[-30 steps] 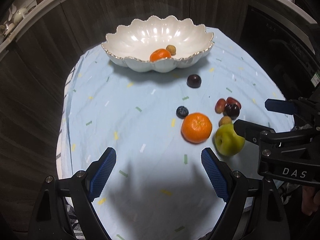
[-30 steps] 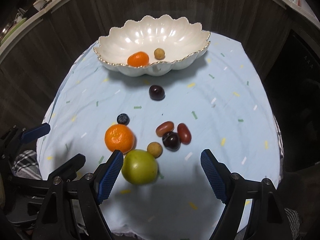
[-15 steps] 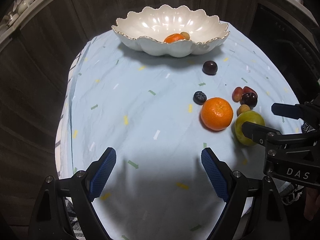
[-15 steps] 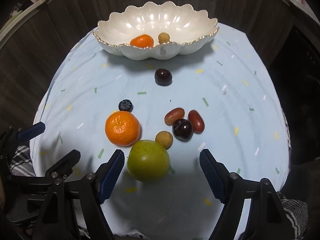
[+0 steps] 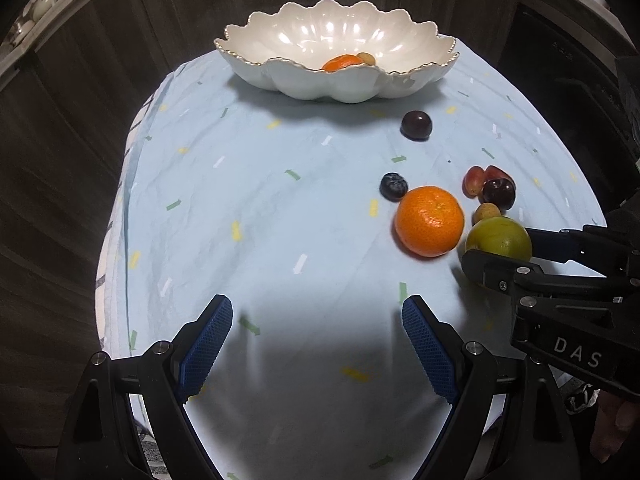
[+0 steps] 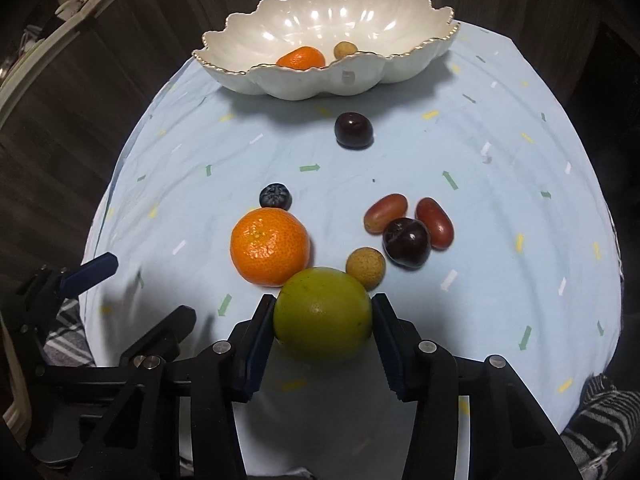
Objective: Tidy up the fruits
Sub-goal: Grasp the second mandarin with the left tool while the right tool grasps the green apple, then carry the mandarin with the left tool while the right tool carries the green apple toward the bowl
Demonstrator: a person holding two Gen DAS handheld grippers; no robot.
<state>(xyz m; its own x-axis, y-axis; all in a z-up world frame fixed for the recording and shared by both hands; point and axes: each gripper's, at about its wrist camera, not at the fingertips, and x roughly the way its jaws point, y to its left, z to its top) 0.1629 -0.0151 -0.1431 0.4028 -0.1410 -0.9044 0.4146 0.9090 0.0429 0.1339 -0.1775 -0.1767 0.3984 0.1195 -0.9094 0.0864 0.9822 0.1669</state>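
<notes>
Dark wood-panel walls surround a round tabletop [image 5: 280, 220] under a pale blue cloth [image 6: 500, 160] with small arrow and dash prints. White scalloped bowl [image 6: 360, 20] with a gold rim sits at the far edge; inside it are a small mandarin [image 6: 301, 58] and a tan longan-like fruit [image 6: 345, 49], just beside each other. Left gripper [image 5: 316, 348] hangs over bare cloth at the near side, jaws wide apart, nothing between its blue pads. Right gripper [image 6: 323, 322] is down at the cloth on the green apple-like fruit [image 6: 323, 314]; jaws are closing, with the fruit between them and both pads at its sides, contact looks made in the right wrist view. From the left wrist view the same fruit [image 5: 499, 238] sits between the black fingers at the right edge. Large orange [image 6: 270, 252] lies just left of the green fruit, touching or nearly so. Dark plum-like fruit [image 6: 354, 130] sits alone, near the bowl's front. Dark cherry-like fruit [image 6: 407, 242] is bunched with two red oblong grapes [image 6: 386, 212] [image 6: 435, 222], touching both. Second tan longan [image 6: 365, 268] sits just beside the green fruit's far right shoulder. Blueberry [image 6: 275, 196] lies just behind the orange.
</notes>
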